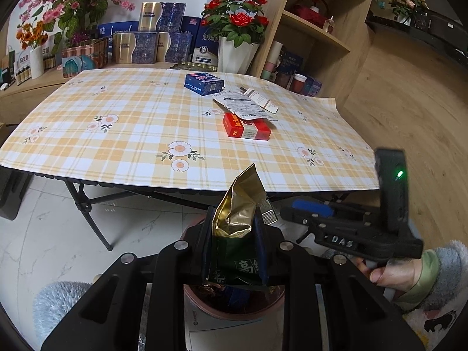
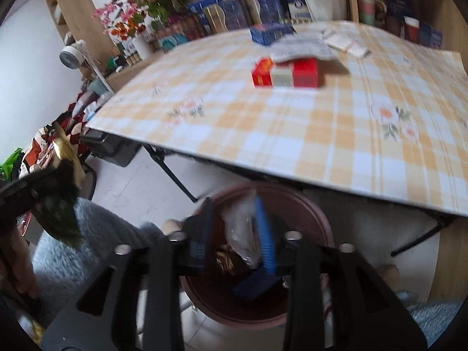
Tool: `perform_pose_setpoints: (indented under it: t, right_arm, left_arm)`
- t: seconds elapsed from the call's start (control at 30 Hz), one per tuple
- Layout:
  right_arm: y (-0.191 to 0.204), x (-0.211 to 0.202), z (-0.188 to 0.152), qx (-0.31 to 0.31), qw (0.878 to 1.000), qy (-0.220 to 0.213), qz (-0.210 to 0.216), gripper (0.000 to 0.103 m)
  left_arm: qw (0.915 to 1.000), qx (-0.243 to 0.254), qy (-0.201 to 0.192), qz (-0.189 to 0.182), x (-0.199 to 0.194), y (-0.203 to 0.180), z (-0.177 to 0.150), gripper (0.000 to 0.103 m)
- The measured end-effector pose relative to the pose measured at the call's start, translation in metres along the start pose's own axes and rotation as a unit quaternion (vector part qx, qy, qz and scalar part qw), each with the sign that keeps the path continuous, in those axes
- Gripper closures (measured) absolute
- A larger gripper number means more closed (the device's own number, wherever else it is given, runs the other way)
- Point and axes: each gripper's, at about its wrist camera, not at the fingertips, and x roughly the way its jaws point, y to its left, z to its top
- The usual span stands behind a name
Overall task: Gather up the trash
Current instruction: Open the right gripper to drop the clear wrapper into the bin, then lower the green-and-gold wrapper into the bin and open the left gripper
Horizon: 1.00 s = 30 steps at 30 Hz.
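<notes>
My left gripper is shut on a green and gold foil packet and holds it above a reddish-brown bin; the same packet shows at the left of the right wrist view. My right gripper hangs over the bin. A crumpled clear wrapper sits loose between its parted fingers, close to the blue pad. The picture there is blurred. On the table lie a red box, a silver wrapper, a white carton and a blue box.
The checked tablecloth overhangs a black folding table just beyond the bin. Dark trash lies in the bin. A hand in a fuzzy sleeve holds the right gripper. Wooden shelves, flower pots and stacked boxes stand behind the table.
</notes>
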Motion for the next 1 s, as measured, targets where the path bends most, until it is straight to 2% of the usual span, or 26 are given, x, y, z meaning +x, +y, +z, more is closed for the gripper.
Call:
perform_pose_setpoints:
  t: [0.1,0.17,0.2,0.23,0.3,0.43,0.6,0.67,0.8,0.9,1.0]
  right_arm:
    - [0.004,-0.014,0.006,-0.004,1.000,-0.024,-0.008,0.041]
    - [0.005,-0.029,0.008,-0.007,0.999,-0.047,-0.016,0.027]
    - [0.005,-0.035,0.008,-0.010,0.998,-0.058,-0.023,0.017]
    - [0.005,-0.044,0.008,-0.013,0.996,-0.076,-0.035,0.011]
    - [0.002,-0.058,0.008,-0.015,0.993,-0.104,-0.061,0.007]
    - [-0.013,-0.076,0.006,0.002,0.985,-0.135,-0.110,0.006]
    - [-0.038,-0.088,-0.007,0.024,0.974,-0.155,-0.162,0.006]
    - [-0.046,-0.092,-0.016,0.043,0.965,-0.162,-0.202,0.006]
    - [-0.063,-0.084,-0.033,0.092,0.959,-0.140,-0.230,0.006]
    - [-0.068,-0.076,-0.038,0.095,0.956,-0.122,-0.248,0.006]
    - [-0.070,-0.075,-0.039,0.100,0.956,-0.121,-0.248,0.006]
  left_arm:
    - [1.0000,0.000,-0.002,0.000,0.000,0.000,0.000,0.079]
    - [1.0000,0.000,-0.003,-0.002,0.001,0.000,0.000,0.079]
    - [1.0000,0.001,-0.004,-0.004,0.001,0.000,-0.001,0.079]
    - [1.0000,0.003,-0.005,-0.004,0.001,-0.002,-0.002,0.079]
    - [0.9999,0.010,-0.002,-0.003,0.003,-0.004,-0.004,0.079]
    - [0.9997,0.022,0.003,-0.002,0.008,-0.011,-0.007,0.079]
    - [0.9988,0.050,0.000,-0.004,0.017,-0.018,-0.007,0.079]
    - [0.9985,0.055,-0.004,-0.005,0.023,-0.018,-0.008,0.078]
    - [0.9987,0.048,-0.008,-0.015,0.034,-0.017,-0.014,0.078]
    - [0.9981,0.056,0.003,-0.024,0.043,-0.022,-0.019,0.078]
    - [0.9974,0.065,0.017,-0.026,0.050,-0.027,-0.021,0.078]
